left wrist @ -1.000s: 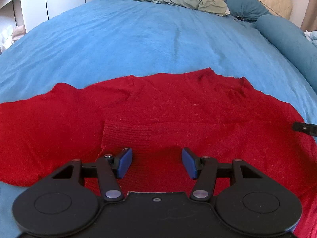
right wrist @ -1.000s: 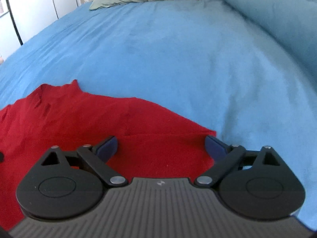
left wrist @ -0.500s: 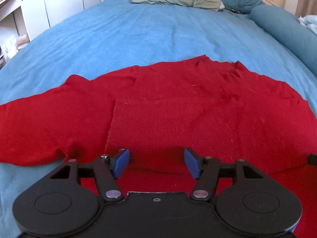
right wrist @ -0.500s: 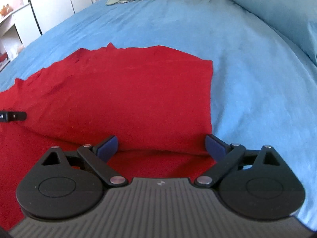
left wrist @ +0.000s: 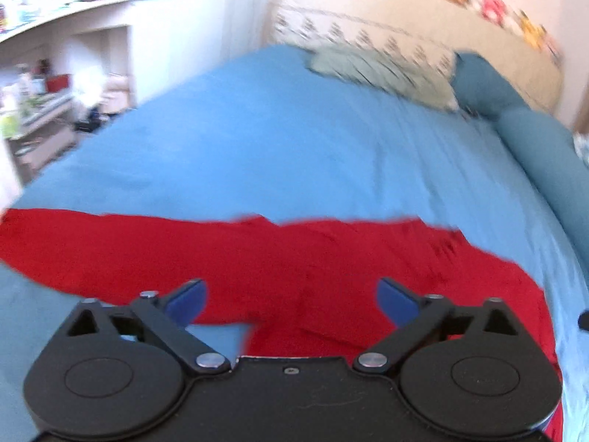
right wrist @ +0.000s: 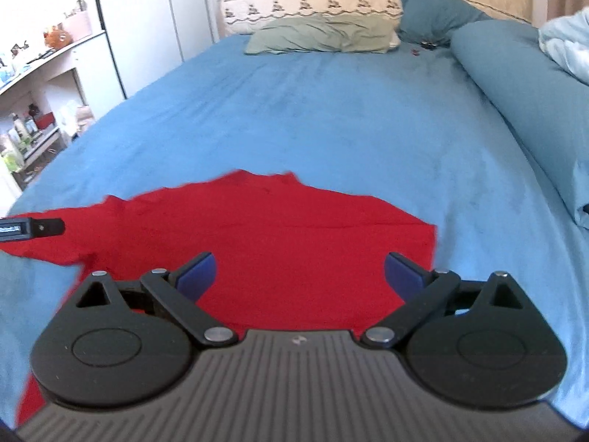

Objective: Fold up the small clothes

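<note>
Both claws widened, one red garment (right wrist: 294, 254)

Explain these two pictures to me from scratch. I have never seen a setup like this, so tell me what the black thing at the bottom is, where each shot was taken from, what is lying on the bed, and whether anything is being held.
There is no robot here. A person holds a hand-operated gripper in each hand, and each gripper carries a wide-angle camera looking forward along its two fingers. The black shape at the bottom of each picture is that tool's own body.

One picture comes from the left gripper, the other from the right gripper. The blue pads are the fingers, spread wide apart in both views, with nothing between them. So nothing is held.

On the blue bedspread lies a red garment, the piece being folded, spread out flat. Both grippers are just above its near part. At the head of the bed are a green pillow and a teal bolster. The left picture is blurred.
</note>
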Tool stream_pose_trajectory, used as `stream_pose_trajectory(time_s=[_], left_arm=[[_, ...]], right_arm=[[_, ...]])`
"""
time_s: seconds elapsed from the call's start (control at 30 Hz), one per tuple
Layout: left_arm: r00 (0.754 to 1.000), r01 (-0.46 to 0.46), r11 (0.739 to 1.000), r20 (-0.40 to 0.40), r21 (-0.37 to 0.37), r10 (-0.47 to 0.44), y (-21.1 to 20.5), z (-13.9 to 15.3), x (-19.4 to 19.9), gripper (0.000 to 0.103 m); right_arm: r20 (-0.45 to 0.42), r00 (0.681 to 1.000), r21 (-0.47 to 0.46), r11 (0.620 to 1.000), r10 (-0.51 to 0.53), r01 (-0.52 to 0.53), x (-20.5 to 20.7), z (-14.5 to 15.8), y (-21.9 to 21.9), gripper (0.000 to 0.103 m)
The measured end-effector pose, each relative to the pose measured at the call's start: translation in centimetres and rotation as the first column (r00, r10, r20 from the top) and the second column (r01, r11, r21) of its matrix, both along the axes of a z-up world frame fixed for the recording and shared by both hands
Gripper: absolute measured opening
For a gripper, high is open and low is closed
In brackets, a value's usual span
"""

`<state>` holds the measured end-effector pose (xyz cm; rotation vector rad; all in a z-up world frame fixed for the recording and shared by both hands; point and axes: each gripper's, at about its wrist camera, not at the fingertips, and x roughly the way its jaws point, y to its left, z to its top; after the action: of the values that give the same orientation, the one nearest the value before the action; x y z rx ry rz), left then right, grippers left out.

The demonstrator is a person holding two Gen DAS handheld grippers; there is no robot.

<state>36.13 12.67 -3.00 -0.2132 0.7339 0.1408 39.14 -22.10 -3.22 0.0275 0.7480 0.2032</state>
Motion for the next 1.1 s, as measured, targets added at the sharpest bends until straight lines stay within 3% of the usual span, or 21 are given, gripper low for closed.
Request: stream_pose_trajectory(time_s=[0.17, 0.3, 0.53, 0.67, 0.73, 0.83, 0.9, 0.97, 1.03, 1.1], left_arm=[[0.991, -0.134, 0.991, -0.011, -0.031, 0.133, 7.8, 0.6, -1.6, 0.101], [0.969, -0.248, 0.966, -0.031, -0.075, 0.247, 15.2, -0.7, -2.2, 0.099], [0.900, -0.435, 0.888, -0.100, -0.148, 0.424, 27.6, -5.2, -2.5, 0.065], [0.866, -0.500, 0.839, -0.142, -0.216, 0.480, 31.9, -7.4, -2.5, 0.054], [0.866, -0.499, 0.836, -0.153, -0.227, 0.475, 32.7, -8.4, -1.9, 0.046], [0.871, -0.492, 0.844, -0.133, -0.214, 0.474, 33.3, -8.9, -1.0, 0.044], [0.868, -0.497, 0.848, -0.126, -0.184, 0.481, 33.3, -9.1, -0.6, 0.033], [0.863, -0.504, 0.851, -0.118, -0.147, 0.490, 33.0, -9.2, -0.3, 0.005], [0.870, -0.492, 0.864, -0.091, -0.106, 0.484, 32.3, -9.1, -0.2, 0.004], [0.892, -0.452, 0.891, -0.037, -0.050, 0.450, 30.8, -7.9, -0.2, 0.004]], right_arm=[[-0.060, 0.998, 0.037, 0.999, -0.022, 0.024, -0.6, -0.3, 6.6, 0.103], [-0.112, 0.993, 0.074, 0.996, -0.049, 0.058, -0.7, -1.9, 12.0, 0.103], [-0.129, 0.989, 0.098, 0.992, -0.066, 0.079, -0.6, -3.6, 20.0, 0.103], [-0.122, 0.991, 0.091, 0.993, -0.060, 0.071, -0.5, -4.1, 23.2, 0.103], [-0.113, 0.992, 0.076, 0.995, -0.053, 0.062, -0.5, -4.3, 24.4, 0.103], [-0.113, 0.993, 0.081, 0.995, -0.041, 0.050, 0.0, -5.0, 25.3, 0.103], [-0.110, 0.993, 0.083, 0.995, -0.040, 0.049, 0.1, -5.3, 25.4, 0.103], [-0.105, 0.994, 0.086, 0.995, -0.042, 0.051, 0.1, -5.6, 25.3, 0.103], [-0.102, 0.994, 0.080, 0.996, -0.041, 0.050, 0.1, -5.9, 25.2, 0.103], [-0.090, 0.995, 0.067, 0.997, -0.043, 0.049, 0.1, -6.2, 24.9, 0.103]])
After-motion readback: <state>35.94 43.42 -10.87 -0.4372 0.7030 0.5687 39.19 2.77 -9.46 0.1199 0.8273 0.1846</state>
